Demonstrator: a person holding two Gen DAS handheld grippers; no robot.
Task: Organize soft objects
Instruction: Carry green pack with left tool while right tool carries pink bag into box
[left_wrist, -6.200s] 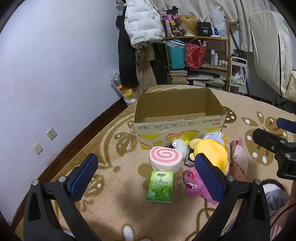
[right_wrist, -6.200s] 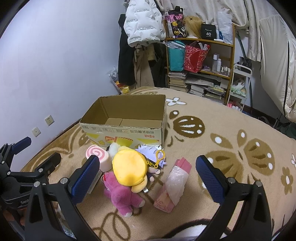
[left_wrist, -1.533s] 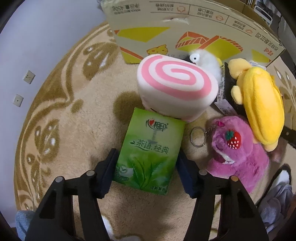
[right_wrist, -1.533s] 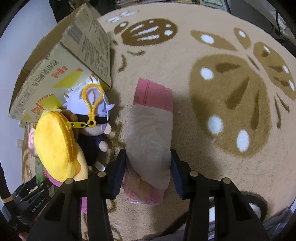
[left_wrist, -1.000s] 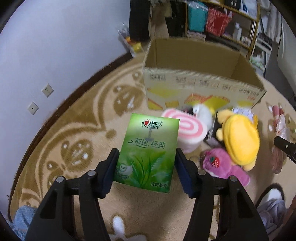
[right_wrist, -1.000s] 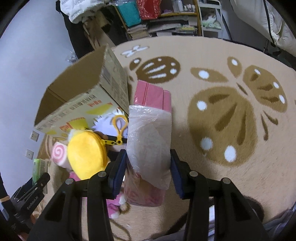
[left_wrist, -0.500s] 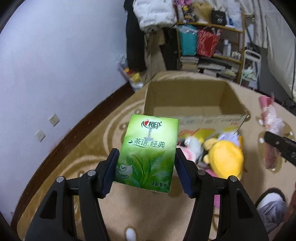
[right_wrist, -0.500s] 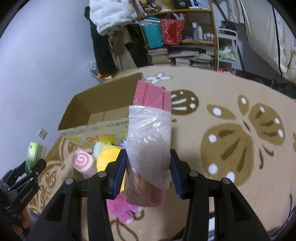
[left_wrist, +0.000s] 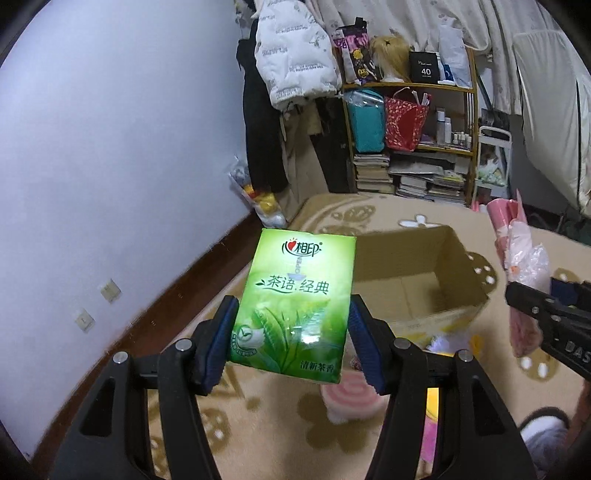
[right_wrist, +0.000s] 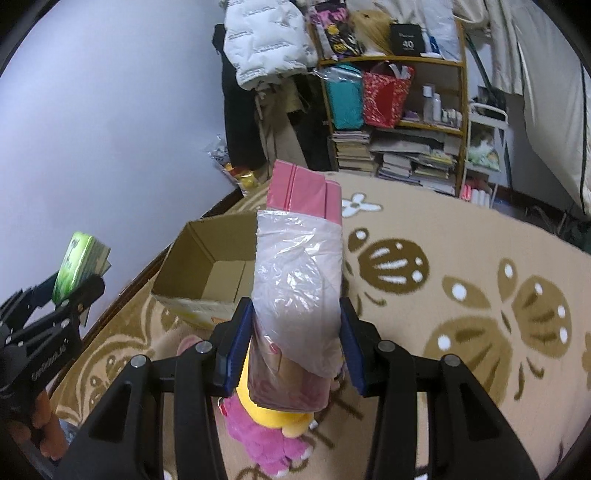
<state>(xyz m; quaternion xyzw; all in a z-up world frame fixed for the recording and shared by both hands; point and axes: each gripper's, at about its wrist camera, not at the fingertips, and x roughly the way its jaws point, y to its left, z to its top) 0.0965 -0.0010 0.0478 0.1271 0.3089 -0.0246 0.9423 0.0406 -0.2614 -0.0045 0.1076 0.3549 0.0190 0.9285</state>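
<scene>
Tissue pack (left_wrist: 295, 302): green, clamped between the blue pads of my left gripper (left_wrist: 293, 341); its lower part sits between the pads, the rest stands out ahead of them, in the air on the near side of the cardboard box (left_wrist: 417, 273).
Tissue pack, axis: long axis runs along the fingers, away from me and toward the box; printed face turned to the camera, top edge tilted slightly right.
Pink packet (right_wrist: 297, 295): wrapped partly in clear plastic film, pinched between the pads of my right gripper (right_wrist: 297, 349); near end just behind the pads, far end well ahead of them, overlapping the box's right wall in the right wrist view.
Pink packet, axis: lengthwise along the fingers, pointing at the box; far end leans slightly right.
Left gripper, state: narrowed onto the tissue pack, both pads pressing its side edges.
Right gripper, state: narrowed onto the pink packet, pads against both sides.
Box: open top, interior bare cardboard, standing on the patterned carpet (right_wrist: 461, 295).
Plush toys (right_wrist: 269, 428): pink and yellow, on the carpet on the near side of the box, under the right gripper.
</scene>
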